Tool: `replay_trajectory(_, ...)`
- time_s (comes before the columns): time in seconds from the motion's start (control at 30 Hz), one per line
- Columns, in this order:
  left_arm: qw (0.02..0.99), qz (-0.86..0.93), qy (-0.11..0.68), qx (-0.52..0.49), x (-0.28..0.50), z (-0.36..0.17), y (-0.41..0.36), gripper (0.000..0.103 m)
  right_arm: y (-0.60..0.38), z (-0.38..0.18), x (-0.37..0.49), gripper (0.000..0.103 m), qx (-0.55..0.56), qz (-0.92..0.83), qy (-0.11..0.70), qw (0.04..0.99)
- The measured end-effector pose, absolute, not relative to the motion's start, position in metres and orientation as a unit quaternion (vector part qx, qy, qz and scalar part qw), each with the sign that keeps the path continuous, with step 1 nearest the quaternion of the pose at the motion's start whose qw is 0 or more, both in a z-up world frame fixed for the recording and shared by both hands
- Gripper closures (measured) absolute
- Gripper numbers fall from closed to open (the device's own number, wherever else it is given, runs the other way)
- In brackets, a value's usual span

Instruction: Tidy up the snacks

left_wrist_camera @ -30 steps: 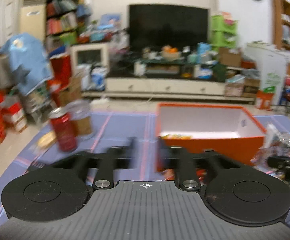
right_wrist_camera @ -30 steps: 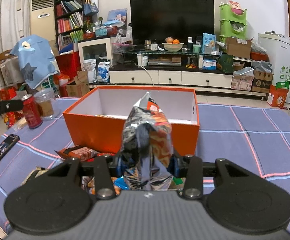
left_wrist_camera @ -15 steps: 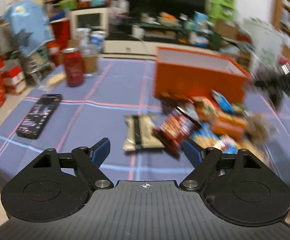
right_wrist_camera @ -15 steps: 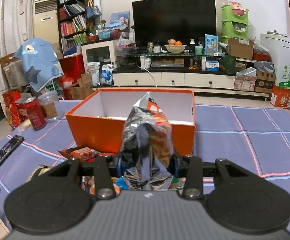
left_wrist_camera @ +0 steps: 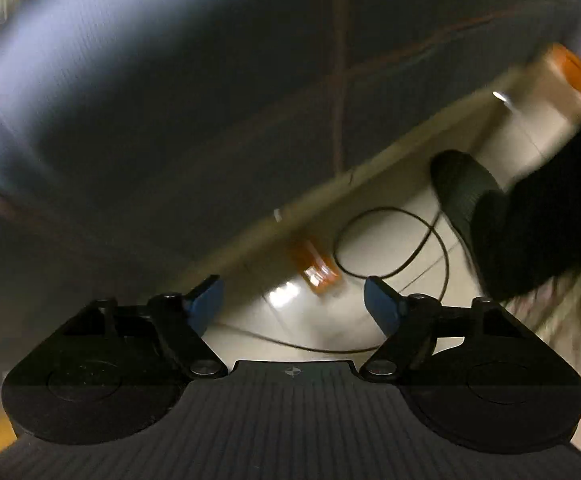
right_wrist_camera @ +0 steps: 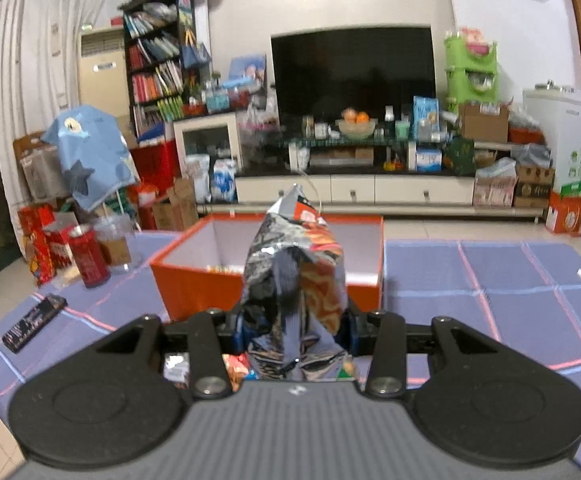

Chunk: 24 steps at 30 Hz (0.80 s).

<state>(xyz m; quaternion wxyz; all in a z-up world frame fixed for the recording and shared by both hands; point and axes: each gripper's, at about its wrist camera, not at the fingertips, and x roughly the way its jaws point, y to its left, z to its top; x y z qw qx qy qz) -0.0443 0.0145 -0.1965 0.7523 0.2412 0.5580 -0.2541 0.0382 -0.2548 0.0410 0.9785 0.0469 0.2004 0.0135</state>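
My right gripper is shut on a crinkled silver and orange snack bag, held upright in front of the open orange box on the purple checked cloth. A few snacks lie at the bottom of the box. More snack packets lie below the gripper. My left gripper is open and empty, with blue pads. It points steeply down past the cloth-covered table edge at a pale floor. The left view is blurred.
A red can, a plastic cup and a black phone sit left of the box. In the left view, a thin black cable, a small orange item and a dark sleeve show over the floor.
My left gripper has swung from the snack pile down over the table edge toward the floor, jaws still open. My right gripper has lifted the bag a little higher.
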Motion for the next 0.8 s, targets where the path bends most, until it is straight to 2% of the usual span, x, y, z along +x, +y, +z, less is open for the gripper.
replay_trajectory(0.1,0.777,-0.180,0.582,0.158,-0.041,-0.247,0.011,0.027,-0.265,0.053,0.021,0.059,0.058,0.006,0.179,0.982)
replay_trajectory(0.27,0.834,-0.190,0.503,0.122,-0.046,-0.305,-0.011,0.026,-0.301,0.069,0.003,0.059,0.087,-0.020,0.145,0.985)
replay_trajectory(0.43,0.858,-0.177,0.471,0.104,-0.037,-0.341,-0.004,0.022,-0.327,0.078,-0.008,0.059,0.081,-0.048,0.120,0.988)
replay_trajectory(0.5,0.852,-0.164,0.486,0.106,-0.035,-0.358,0.002,0.024,-0.337,0.080,-0.011,0.059,0.083,-0.064,0.110,0.988)
replay_trajectory(0.53,0.847,-0.158,0.496,0.108,-0.033,-0.365,0.003,0.030,-0.341,0.080,-0.010,0.059,0.086,-0.070,0.108,0.988)
replay_trajectory(0.8,0.838,-0.127,0.525,0.085,-0.023,-0.400,0.005,0.028,-0.343,0.077,-0.006,0.059,0.068,-0.083,0.108,0.988)
